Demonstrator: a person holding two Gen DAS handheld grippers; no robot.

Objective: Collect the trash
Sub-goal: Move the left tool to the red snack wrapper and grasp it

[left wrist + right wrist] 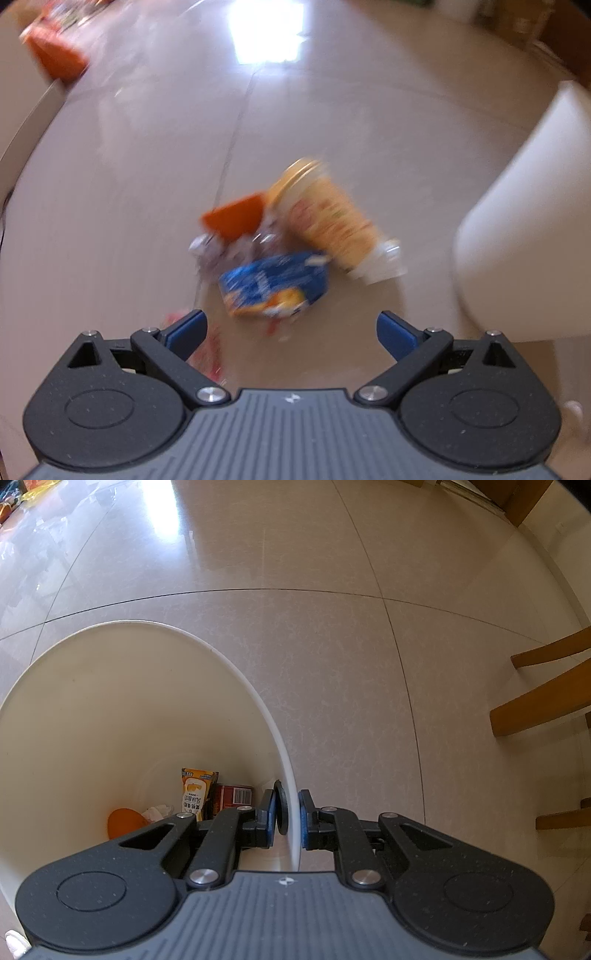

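- Left tongs (291, 332) spread wide, holding nothing, above the floor (147, 184).
- Right tongs (288, 821) clamped on the white bin (258, 698) rim, one pad inside, one outside.
- Litter pile straight ahead of the left tongs: blue snack bag (275, 286) nearest, yellow noodle cup (328, 218) beyond, long axis slanting right.
- Left tongs nearer; bin to their right.

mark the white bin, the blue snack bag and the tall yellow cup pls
white bin (255, 701): right wrist view, on its rim.
blue snack bag (275, 284): left wrist view, middle of its printed face.
tall yellow cup (332, 221): left wrist view, on its side wall.
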